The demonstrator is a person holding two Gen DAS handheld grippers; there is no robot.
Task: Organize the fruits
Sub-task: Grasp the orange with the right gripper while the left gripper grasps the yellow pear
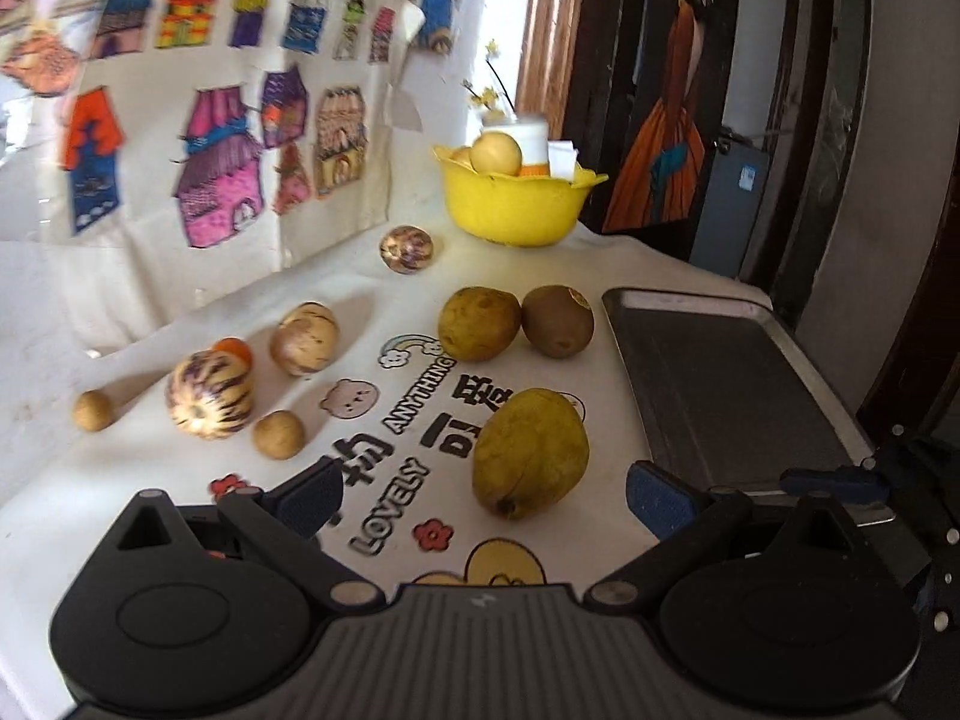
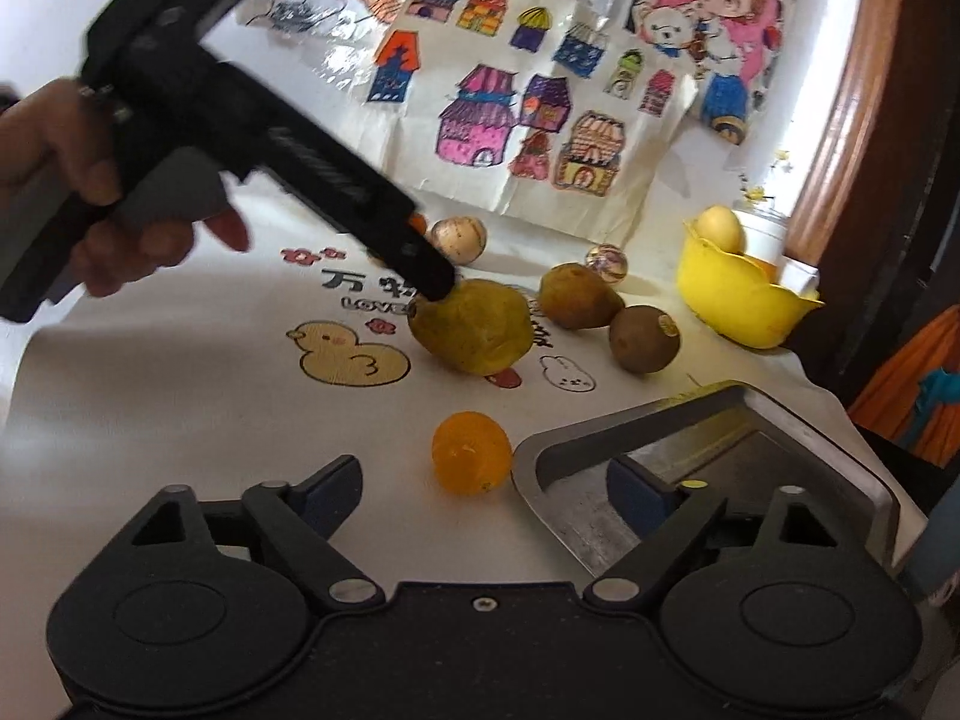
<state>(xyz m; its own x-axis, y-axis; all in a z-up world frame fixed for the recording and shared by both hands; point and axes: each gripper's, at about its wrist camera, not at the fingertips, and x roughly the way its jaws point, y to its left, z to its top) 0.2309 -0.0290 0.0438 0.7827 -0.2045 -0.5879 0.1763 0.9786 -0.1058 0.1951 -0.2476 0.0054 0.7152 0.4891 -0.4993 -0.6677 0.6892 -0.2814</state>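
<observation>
Left hand-held gripper (image 1: 480,498) spread wide around pear (image 1: 529,453); right hand-held gripper (image 2: 483,489) released, empty. Pear may roll off the counter (image 2: 180,408) if nudged.

A white cloth (image 1: 180,516) printed with cartoon animals, flowers and lettering covers the counter. At its ten o'clock edge leans a sheet of coloured house drawings (image 1: 228,120). Toward one o'clock hangs a picture of a figure in an orange dress (image 1: 666,138), with a white jar (image 1: 531,138) holding yellow flowers (image 1: 489,93) just before it.
</observation>
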